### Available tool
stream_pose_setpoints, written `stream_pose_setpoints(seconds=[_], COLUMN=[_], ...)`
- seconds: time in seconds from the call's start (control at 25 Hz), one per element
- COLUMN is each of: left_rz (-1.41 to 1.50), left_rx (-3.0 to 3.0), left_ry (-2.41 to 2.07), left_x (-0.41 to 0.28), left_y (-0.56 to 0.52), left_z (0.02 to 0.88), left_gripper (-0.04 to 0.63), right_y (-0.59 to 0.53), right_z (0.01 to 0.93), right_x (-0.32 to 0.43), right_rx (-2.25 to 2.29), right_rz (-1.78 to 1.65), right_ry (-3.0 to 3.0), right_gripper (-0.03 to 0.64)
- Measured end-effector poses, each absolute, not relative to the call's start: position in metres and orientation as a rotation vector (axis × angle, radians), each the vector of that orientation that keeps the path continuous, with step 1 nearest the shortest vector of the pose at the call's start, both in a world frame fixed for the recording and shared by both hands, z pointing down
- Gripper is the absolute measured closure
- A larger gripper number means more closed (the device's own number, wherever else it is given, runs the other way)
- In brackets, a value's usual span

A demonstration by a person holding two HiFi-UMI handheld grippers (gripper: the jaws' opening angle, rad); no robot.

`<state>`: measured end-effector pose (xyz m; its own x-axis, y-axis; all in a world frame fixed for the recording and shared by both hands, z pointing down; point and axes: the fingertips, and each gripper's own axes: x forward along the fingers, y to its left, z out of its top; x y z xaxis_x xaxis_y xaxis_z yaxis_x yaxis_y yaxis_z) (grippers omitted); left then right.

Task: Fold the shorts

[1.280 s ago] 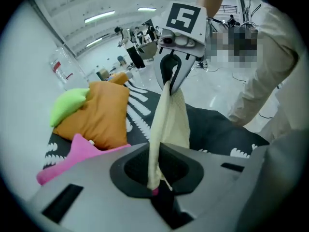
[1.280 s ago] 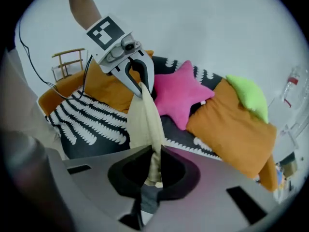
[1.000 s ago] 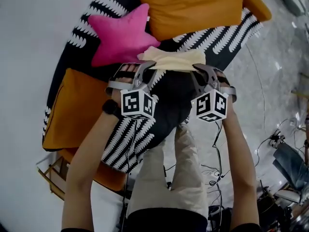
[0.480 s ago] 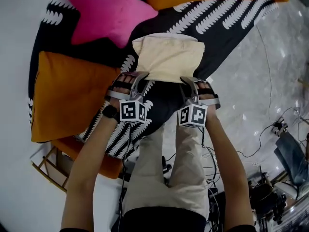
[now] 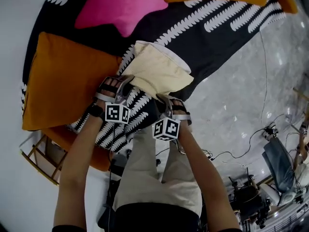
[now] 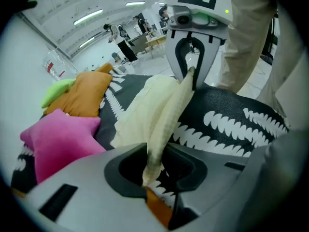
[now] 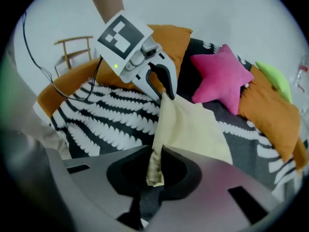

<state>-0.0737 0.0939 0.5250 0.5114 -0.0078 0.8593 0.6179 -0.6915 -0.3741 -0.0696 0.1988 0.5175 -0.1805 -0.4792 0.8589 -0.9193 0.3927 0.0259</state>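
Holding pale-yellow fabric shorts (image 5: 157, 71) taut by the 6 o'clock edge to land them flat on black-and-white patterned blanket (image 5: 217, 33); clamped in right gripper (image 5: 165, 100), lightly pinched in just-opening left gripper (image 5: 126, 83)

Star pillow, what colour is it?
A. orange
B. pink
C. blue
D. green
B: the star pillow is bright pink and stands out against the black-and-white blanket under it.
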Motion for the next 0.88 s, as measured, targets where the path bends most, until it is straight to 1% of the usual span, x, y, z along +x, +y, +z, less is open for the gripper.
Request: stream_pose_setpoints(seconds=[0.04, 0.12, 0.16, 0.2, 0.28, 0.36, 0.44, 0.48, 0.52, 0.56, 0.6, 0.68, 0.8, 0.88], left_rz=[-1.212, -1.269, -1.297, -1.327, -1.401, -1.473, -1.479, -1.452, -1.42, -1.396, -1.389, -1.421, -1.515, -1.572], left_rx=[-2.1, -2.148, -2.17, -2.197, -2.279, -2.447, -2.679, -2.776, -2.837, -2.86, -2.852, -2.775, -2.669, -2.662], left_ry=[-0.499, -0.508, -0.503, -0.484, -0.411, -0.289, -0.121, -0.039, 0.022, 0.051, 0.05, 0.012, 0.044, 0.06], left_x=[-0.081, -0.098, -0.109, -0.121, -0.14, -0.141, -0.121, -0.108, -0.096, -0.088, -0.084, -0.09, -0.101, -0.094], left_y=[0.092, 0.091, 0.091, 0.09, 0.091, 0.093, 0.095, 0.095, 0.097, 0.102, 0.112, 0.132, 0.13, 0.131], left_z=[0.525, 0.523, 0.522, 0.52, 0.513, 0.498, 0.477, 0.469, 0.466, 0.47, 0.48, 0.51, 0.545, 0.558], left_gripper=[0.471, 0.388, 0.373, 0.367, 0.365, 0.368, 0.397, 0.397, 0.402, 0.402, 0.399, 0.379, 0.374, 0.368], right_y=[0.196, 0.196, 0.198, 0.201, 0.207, 0.206, 0.19, 0.179, 0.167, 0.157, 0.15, 0.137, 0.115, 0.112], right_z=[0.517, 0.515, 0.513, 0.51, 0.496, 0.476, 0.465, 0.466, 0.472, 0.483, 0.496, 0.52, 0.55, 0.569], right_x=[-0.083, -0.1, -0.103, -0.105, -0.104, -0.089, -0.059, -0.043, -0.03, -0.022, -0.02, -0.026, -0.015, 0.009], right_rx=[1.196, 1.103, 1.041, 0.977, 0.857, 0.774, 0.753, 0.758, 0.761, 0.753, 0.732, 0.662, 0.524, 0.441], right_rz=[0.702, 0.752, 0.751, 0.734, 0.675, 0.617, 0.559, 0.522, 0.484, 0.45, 0.42, 0.362, 0.237, 0.156], right_ry=[-1.88, -2.005, -2.049, -2.085, -2.153, -2.204, -2.202, -2.183, -2.159, -2.136, -2.116, -2.087, -2.006, -1.932], right_gripper=[0.537, 0.421, 0.37, 0.344, 0.331, 0.331, 0.334, 0.345, 0.38, 0.431, 0.444, 0.499, 0.543, 0.534])
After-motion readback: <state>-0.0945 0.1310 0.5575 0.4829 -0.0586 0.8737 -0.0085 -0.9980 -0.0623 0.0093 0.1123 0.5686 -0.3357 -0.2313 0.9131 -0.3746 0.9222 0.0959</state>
